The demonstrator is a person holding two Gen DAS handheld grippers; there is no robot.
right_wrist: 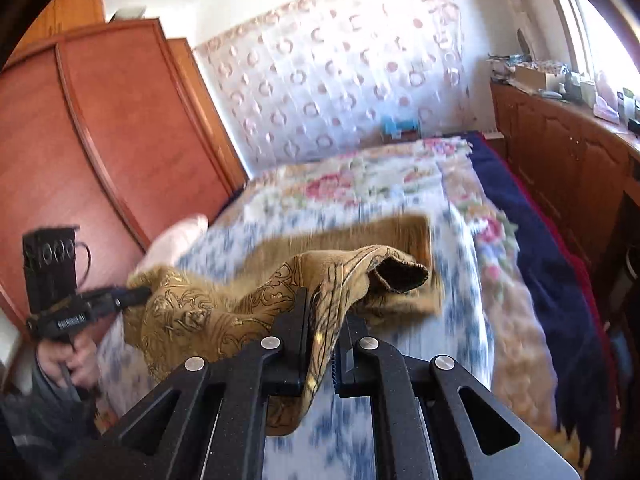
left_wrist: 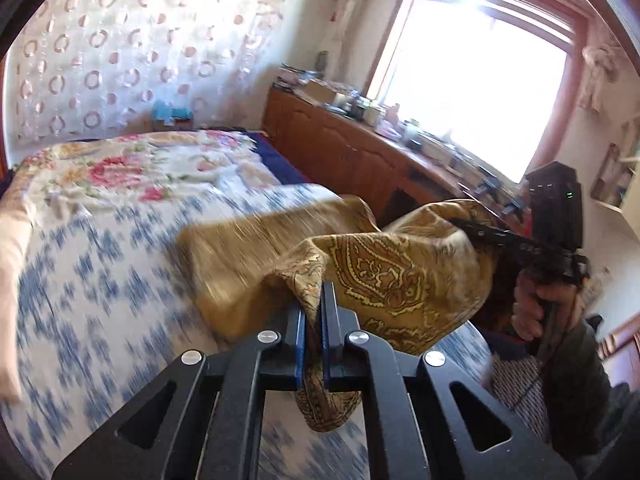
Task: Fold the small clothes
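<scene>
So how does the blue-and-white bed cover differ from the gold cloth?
The blue-and-white bed cover lies flat on the bed; the gold cloth is bunched, its near edge lifted. The cover's print is blue blotches; the cloth's is paisley. Only the cloth is clamped, by the left hand-held gripper and right hand-held gripper. Both are patterned fabric.

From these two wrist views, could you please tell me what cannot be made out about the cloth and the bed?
- Gold patterned cloth: its far part is motion-blurred in both views, so its shape is unclear.
- Bedspread: print smeared by blur in both views.
- Cloth end below the left gripper: partly hidden by the gripper body.
</scene>
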